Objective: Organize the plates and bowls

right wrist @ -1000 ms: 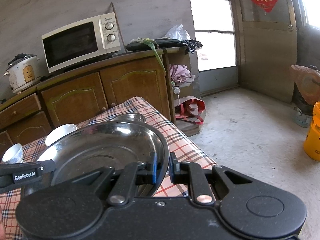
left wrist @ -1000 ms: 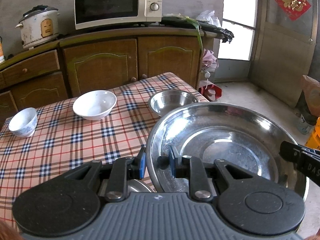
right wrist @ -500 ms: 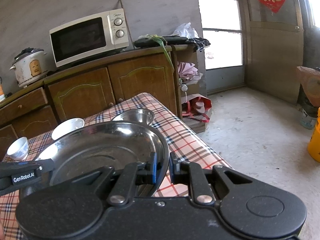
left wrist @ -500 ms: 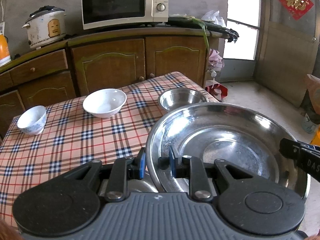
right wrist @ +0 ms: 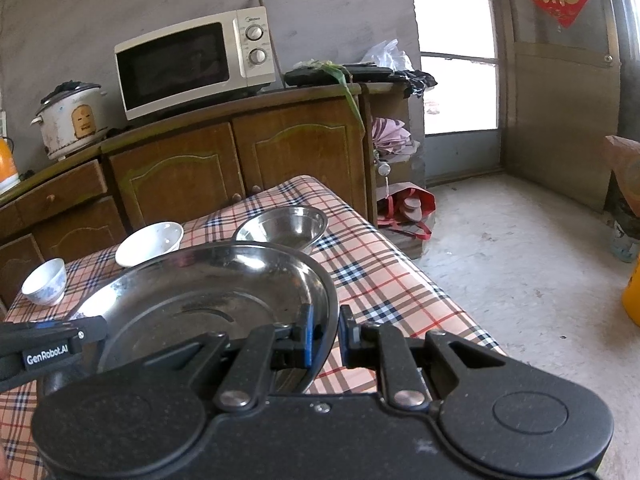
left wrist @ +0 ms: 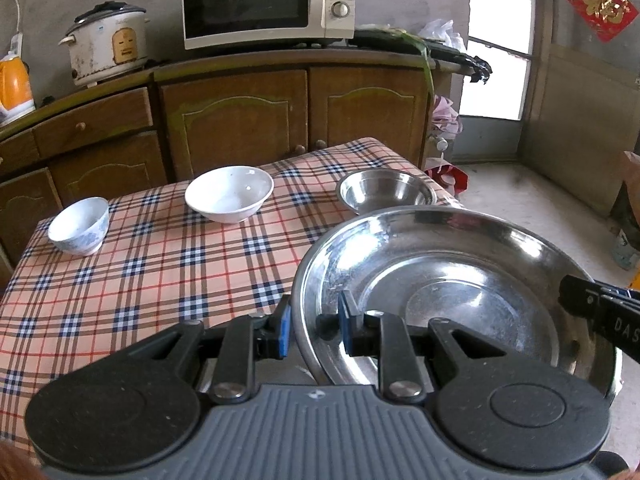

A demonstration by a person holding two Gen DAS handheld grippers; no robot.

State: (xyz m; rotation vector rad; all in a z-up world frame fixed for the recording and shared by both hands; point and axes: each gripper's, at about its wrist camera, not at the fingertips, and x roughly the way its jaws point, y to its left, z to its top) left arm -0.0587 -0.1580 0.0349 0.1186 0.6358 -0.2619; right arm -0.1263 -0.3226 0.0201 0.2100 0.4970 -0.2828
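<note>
both pairs of jaws clench opposite rims of a steel plate [left wrist: 440, 280], left gripper [left wrist: 312, 326] and right gripper [right wrist: 324, 334] sharing its weight above the checked table [left wrist: 160, 272], apparently to keep it level.

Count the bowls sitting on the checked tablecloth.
3: a small patterned bowl at the far left, a white bowl in the middle, and a steel bowl just beyond the held steel plate.

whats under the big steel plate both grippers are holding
Beneath the large round stainless steel plate the checked tablecloth shows at its edges. Directly underneath is covered, so anything there cannot be seen.
</note>
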